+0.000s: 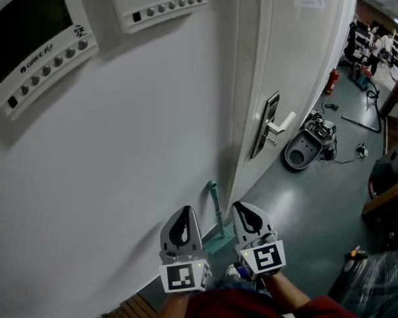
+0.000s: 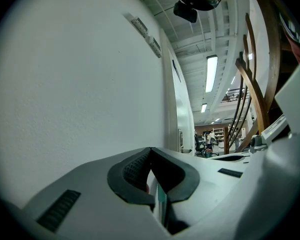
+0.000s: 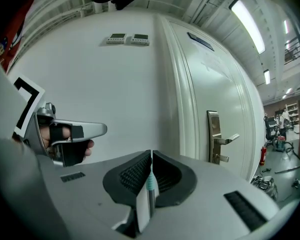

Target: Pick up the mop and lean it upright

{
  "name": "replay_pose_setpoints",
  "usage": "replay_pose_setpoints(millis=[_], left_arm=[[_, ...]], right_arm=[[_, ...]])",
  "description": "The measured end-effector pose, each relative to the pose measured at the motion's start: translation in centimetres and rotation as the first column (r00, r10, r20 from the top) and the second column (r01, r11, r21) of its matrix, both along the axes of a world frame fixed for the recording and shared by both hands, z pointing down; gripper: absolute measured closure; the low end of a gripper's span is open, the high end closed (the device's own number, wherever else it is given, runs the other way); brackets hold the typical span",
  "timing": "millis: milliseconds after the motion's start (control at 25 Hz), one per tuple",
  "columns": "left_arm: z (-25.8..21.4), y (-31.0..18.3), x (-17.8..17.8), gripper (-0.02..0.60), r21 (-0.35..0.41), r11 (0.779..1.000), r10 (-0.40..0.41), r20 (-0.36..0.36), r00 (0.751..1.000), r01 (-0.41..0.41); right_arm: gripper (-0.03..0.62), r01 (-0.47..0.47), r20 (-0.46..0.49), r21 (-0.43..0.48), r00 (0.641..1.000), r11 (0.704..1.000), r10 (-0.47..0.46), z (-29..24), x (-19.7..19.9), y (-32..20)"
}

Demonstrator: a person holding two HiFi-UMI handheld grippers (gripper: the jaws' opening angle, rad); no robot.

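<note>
A big workshop-like hall: air-conditioner panels on a white wall, a door, a fire extinguisher, grey floor, shelving far off, strip lights overhead.

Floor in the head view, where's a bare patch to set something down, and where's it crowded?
The widest bare floor lies between the door and the dark wrapped bundle at right, just ahead of the right gripper. It's crowded farther along the door, around the grey machine and fire extinguisher. The mop fills the tight corner by the left gripper.
</note>
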State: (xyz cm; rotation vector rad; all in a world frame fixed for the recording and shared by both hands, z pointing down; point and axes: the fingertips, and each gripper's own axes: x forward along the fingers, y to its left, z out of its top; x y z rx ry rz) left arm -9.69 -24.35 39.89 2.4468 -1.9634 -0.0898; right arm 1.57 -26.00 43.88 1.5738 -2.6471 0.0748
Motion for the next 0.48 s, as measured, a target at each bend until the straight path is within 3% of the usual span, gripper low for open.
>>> replay_pose_setpoints(millis=[480], left_arm=[[0.12,0.07,0.60,0.568,0.005,1.000,0.019,-0.002,1.000,-0.019]], right_arm=[[0.576,-0.023,-0.016,0.016,1.000,1.000,0.023,-0.66,0.06,-0.31]])
